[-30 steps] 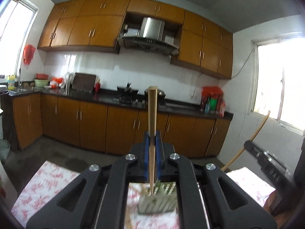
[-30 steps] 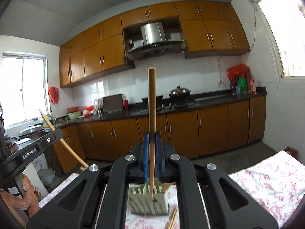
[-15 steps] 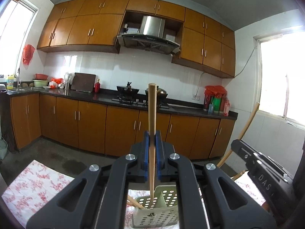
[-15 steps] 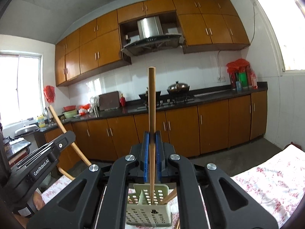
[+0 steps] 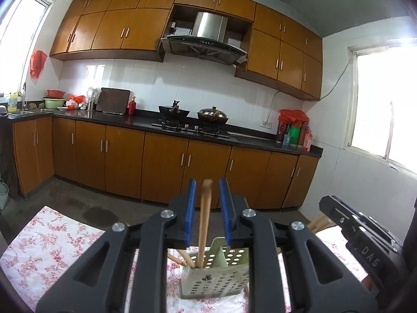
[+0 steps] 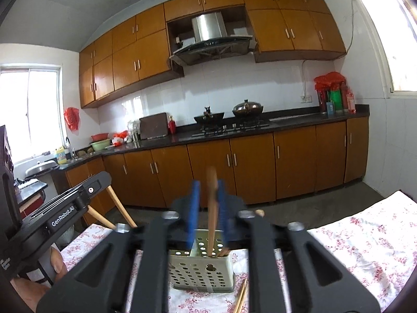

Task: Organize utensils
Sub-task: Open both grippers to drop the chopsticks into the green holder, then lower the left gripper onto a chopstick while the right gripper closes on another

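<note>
Floral tablecloth (image 5: pixel 52 237), wood kitchen cabs (image 5: pixel 161 167).

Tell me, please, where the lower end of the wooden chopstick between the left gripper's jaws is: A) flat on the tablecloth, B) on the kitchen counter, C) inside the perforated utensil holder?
C: the chopstick stands with its lower end down inside the perforated utensil holder, between the left gripper's opening jaws.

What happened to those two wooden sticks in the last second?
Both grippers came down over the holder. The left gripper and right gripper are opening, releasing each chopstick into it. The holder and the floral cloth stayed put.
</note>
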